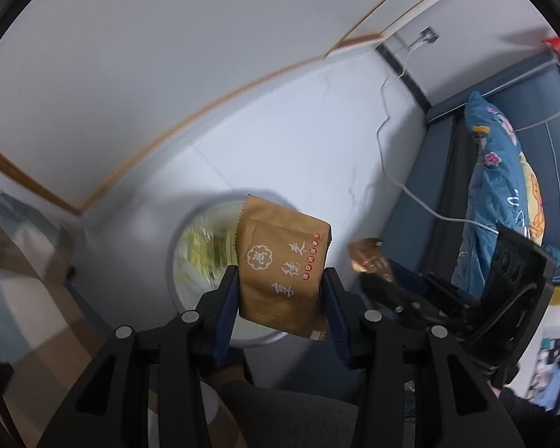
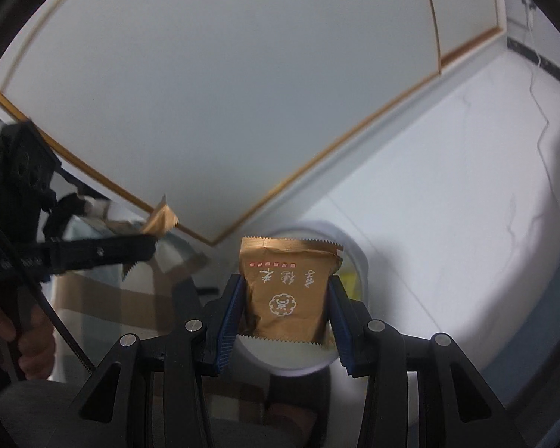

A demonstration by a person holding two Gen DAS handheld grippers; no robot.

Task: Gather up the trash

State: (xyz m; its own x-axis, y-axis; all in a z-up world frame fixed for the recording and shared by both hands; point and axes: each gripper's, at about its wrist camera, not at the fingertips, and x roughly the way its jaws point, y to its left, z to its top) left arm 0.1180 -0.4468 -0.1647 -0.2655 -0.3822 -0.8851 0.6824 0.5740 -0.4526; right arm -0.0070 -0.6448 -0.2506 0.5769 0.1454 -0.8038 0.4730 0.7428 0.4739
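Two crinkly brown foil snack wrappers (image 1: 283,265) (image 2: 289,291) sit clamped, one per gripper (image 1: 282,291) (image 2: 285,304), above the round white bin (image 2: 351,257); each should release only once centred over its mouth.

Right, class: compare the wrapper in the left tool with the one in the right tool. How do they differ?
The left wrapper sits tilted, its print running sideways; the right wrapper sits square, its print upside down. Both are brown saw-edged packets, each seen against the round white bin.
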